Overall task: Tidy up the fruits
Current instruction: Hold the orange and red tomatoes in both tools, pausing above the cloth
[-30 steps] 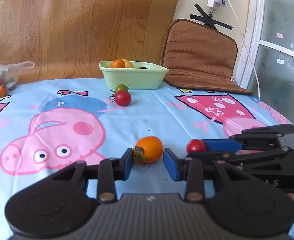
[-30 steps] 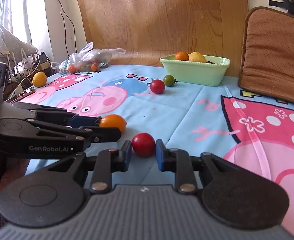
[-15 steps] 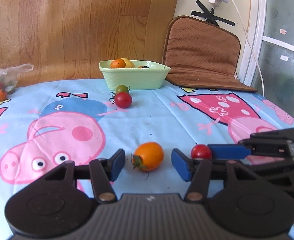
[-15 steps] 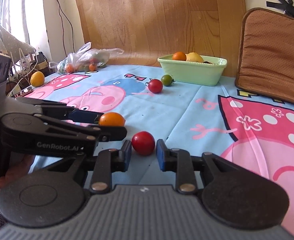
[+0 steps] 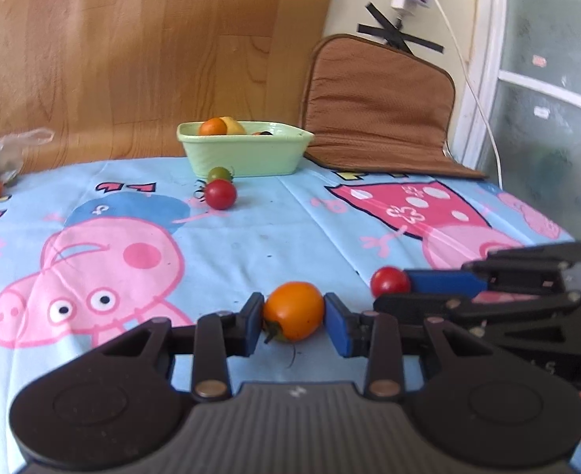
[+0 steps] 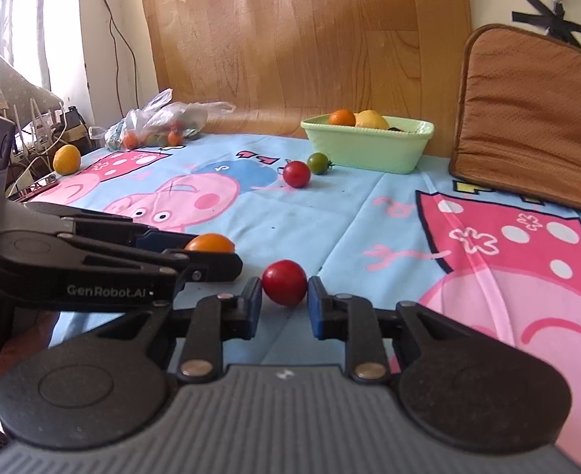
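Awaiting transfer, 2 fruits are clamped near the front of the table and none of the loose ones has yet reached the dish.

Item 1: oval orange tomato with a green stalk (image 5: 293, 311), pinched between the blue pads of the left gripper (image 5: 293, 314), whose jaws have just been closing onto it; it appears to sit on or just above the blue cartoon-pig tablecloth (image 5: 251, 237).

Item 2: small round red cherry tomato (image 6: 284, 282), between the blue pads of the right gripper (image 6: 284, 303), both pads touching its sides, the jaws having just closed that last bit further onto it; likewise low at the cloth.

Item 3: pale green rectangular ceramic dish (image 6: 365, 148) at the far edge of the table, already holding an orange fruit (image 6: 341, 117) and a yellow fruit (image 6: 371, 119) (a dark item beside them is too small to identify).

Item 4: second red cherry tomato (image 6: 296, 173) and a dark green round tomato (image 6: 318, 162), loose on the cloth just in front of the dish, not yet collected.

Item 5: clear plastic bag of small fruits (image 6: 160, 126) and a lone yellow round fruit (image 6: 66, 159) at the far left, untouched.

Judgement: early to middle stage; 2 pieces binned, 2 in grip, at least 2 loose.
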Action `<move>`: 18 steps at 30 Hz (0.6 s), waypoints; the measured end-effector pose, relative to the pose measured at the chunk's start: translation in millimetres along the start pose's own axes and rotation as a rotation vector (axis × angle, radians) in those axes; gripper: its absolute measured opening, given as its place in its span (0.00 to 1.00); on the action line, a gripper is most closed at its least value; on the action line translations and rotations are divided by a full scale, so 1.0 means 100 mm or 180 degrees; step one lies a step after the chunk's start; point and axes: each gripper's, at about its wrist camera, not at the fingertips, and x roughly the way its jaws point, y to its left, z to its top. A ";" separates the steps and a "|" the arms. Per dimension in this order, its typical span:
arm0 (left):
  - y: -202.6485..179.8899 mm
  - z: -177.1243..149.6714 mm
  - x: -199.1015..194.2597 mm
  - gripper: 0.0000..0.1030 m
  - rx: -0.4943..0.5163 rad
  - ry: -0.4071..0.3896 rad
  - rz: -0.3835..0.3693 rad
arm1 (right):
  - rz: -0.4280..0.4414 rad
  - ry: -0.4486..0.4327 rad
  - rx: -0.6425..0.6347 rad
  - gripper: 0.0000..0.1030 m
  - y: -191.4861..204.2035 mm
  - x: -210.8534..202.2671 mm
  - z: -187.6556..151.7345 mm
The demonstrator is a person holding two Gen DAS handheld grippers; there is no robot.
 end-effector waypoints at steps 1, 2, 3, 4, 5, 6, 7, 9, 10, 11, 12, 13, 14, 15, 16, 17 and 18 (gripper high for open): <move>-0.01 0.00 0.00 0.32 0.0013 0.0002 -0.0002 | -0.0032 -0.0003 -0.0031 0.27 0.00 0.00 -0.01; 0.00 0.00 0.01 0.32 0.0010 0.0002 -0.0013 | -0.0055 0.0026 -0.0052 0.27 0.00 0.02 -0.02; 0.01 0.00 0.01 0.32 -0.0005 0.0000 -0.0027 | -0.0040 0.0105 -0.0021 0.27 -0.02 0.06 -0.02; 0.02 0.01 0.01 0.32 -0.0027 -0.0002 -0.0044 | -0.0016 0.0102 0.0010 0.27 -0.04 0.07 -0.01; 0.03 0.01 0.01 0.32 -0.0046 -0.0003 -0.0058 | -0.0005 0.0108 0.0022 0.28 -0.04 0.08 -0.01; 0.04 0.01 0.01 0.32 -0.0058 -0.0005 -0.0069 | -0.0002 0.0107 0.0016 0.28 -0.04 0.09 -0.01; 0.05 0.01 0.01 0.32 -0.0064 -0.0005 -0.0074 | -0.0003 0.0108 0.0010 0.28 -0.04 0.09 -0.01; 0.05 0.01 0.01 0.32 -0.0064 -0.0006 -0.0075 | 0.0000 0.0108 0.0016 0.28 -0.03 0.08 -0.01; 0.05 0.00 0.01 0.32 -0.0065 -0.0006 -0.0075 | 0.0006 0.0107 0.0025 0.28 -0.04 0.08 -0.01; 0.05 0.01 0.01 0.32 -0.0066 -0.0006 -0.0076 | 0.0009 0.0106 0.0030 0.28 -0.03 0.08 -0.01; 0.05 0.01 0.01 0.32 -0.0069 -0.0006 -0.0078 | 0.0008 0.0105 0.0029 0.28 -0.03 0.07 -0.01; 0.05 0.01 0.01 0.32 -0.0071 -0.0006 -0.0079 | 0.0005 0.0105 0.0025 0.28 -0.03 0.08 -0.01; 0.05 0.01 0.01 0.32 -0.0070 -0.0006 -0.0078 | 0.0006 0.0105 0.0025 0.28 -0.04 0.07 -0.01; 0.05 0.01 0.01 0.32 -0.0069 -0.0006 -0.0078 | 0.0006 0.0105 0.0025 0.28 -0.04 0.08 -0.01; 0.05 0.01 0.01 0.32 -0.0069 -0.0006 -0.0078 | 0.0006 0.0104 0.0024 0.28 -0.03 0.07 -0.02; 0.05 0.01 0.01 0.32 -0.0070 -0.0006 -0.0079 | 0.0005 0.0104 0.0023 0.28 -0.03 0.07 -0.02; 0.05 0.01 0.01 0.32 -0.0071 -0.0006 -0.0079 | 0.0006 0.0105 0.0020 0.28 -0.04 0.07 -0.01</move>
